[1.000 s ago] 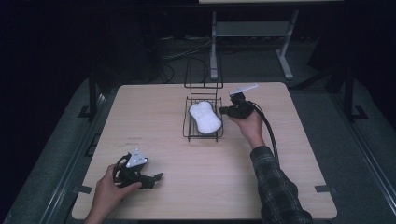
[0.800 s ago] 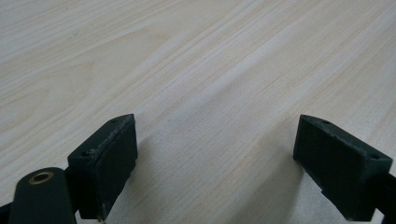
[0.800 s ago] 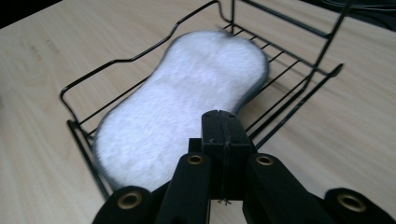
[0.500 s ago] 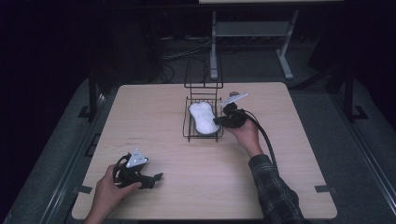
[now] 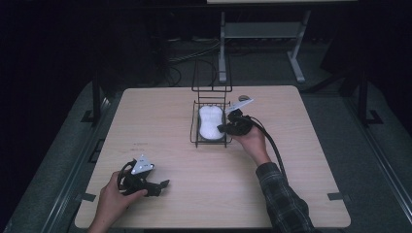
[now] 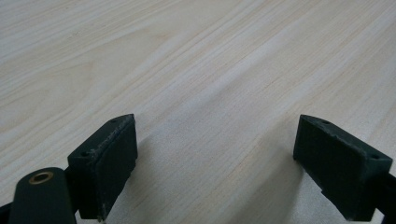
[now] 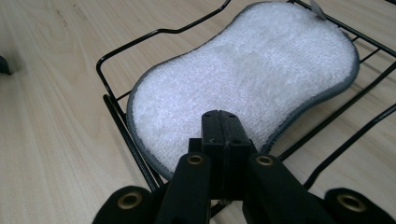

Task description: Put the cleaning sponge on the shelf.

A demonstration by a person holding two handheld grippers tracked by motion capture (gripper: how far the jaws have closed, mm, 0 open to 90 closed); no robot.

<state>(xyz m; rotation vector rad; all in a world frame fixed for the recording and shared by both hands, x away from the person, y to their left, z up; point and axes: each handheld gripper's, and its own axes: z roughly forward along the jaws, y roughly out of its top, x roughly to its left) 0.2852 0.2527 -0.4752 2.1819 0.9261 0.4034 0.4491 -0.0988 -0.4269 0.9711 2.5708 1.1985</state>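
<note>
Jaws pressed together on nothing, the right gripper (image 7: 223,122) hovers over the white sponge (image 7: 252,74) in its wire rack (image 7: 112,105), which a careless nudge could tip, while the left gripper (image 6: 215,163) rests wide open and empty on the table (image 6: 196,60).

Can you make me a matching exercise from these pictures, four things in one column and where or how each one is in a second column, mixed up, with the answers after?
Things:
1. sponge
2. wire rack
3. left gripper
4. right gripper

States or places:
A. jaws pressed together, at the rack's edge
B. lying flat inside the rack
C. jaws wide apart over bare table
D. standing at the far middle of the table

Pairs: 1-B, 2-D, 3-C, 4-A
</note>
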